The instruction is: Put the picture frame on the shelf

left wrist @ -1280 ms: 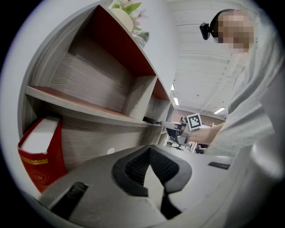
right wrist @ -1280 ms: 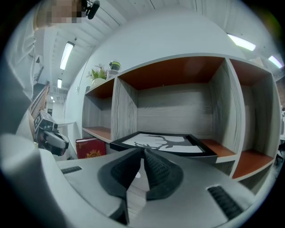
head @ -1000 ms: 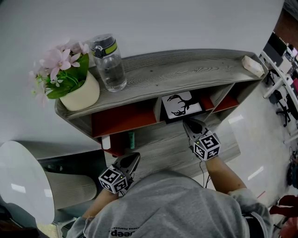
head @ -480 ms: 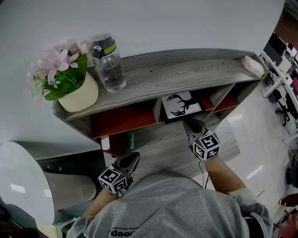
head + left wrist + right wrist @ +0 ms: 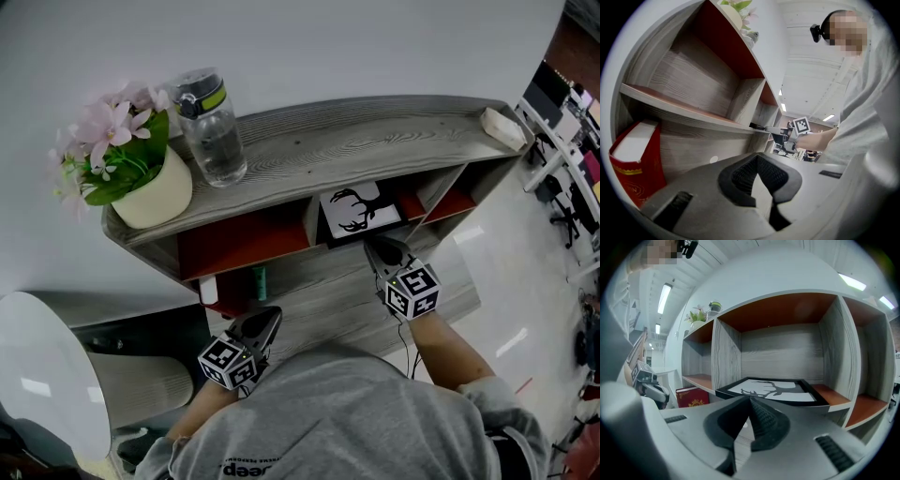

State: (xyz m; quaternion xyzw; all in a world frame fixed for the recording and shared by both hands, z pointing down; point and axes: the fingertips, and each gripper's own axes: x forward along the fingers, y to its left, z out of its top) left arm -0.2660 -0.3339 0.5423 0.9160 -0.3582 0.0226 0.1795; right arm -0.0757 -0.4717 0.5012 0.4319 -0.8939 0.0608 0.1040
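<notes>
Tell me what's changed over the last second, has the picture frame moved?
Nothing has visibly moved. The picture frame still lies flat in the middle compartment of the shelf; the right gripper stays just in front of it, shut and empty; the left gripper stays low, also shut. Only the head view drifted slightly.

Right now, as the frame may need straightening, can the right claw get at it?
Probably yes. The right claw sits shut just in front of the picture frame, which lies flat in the middle compartment of the shelf, front edge toward it. Nothing stands between them.
</notes>
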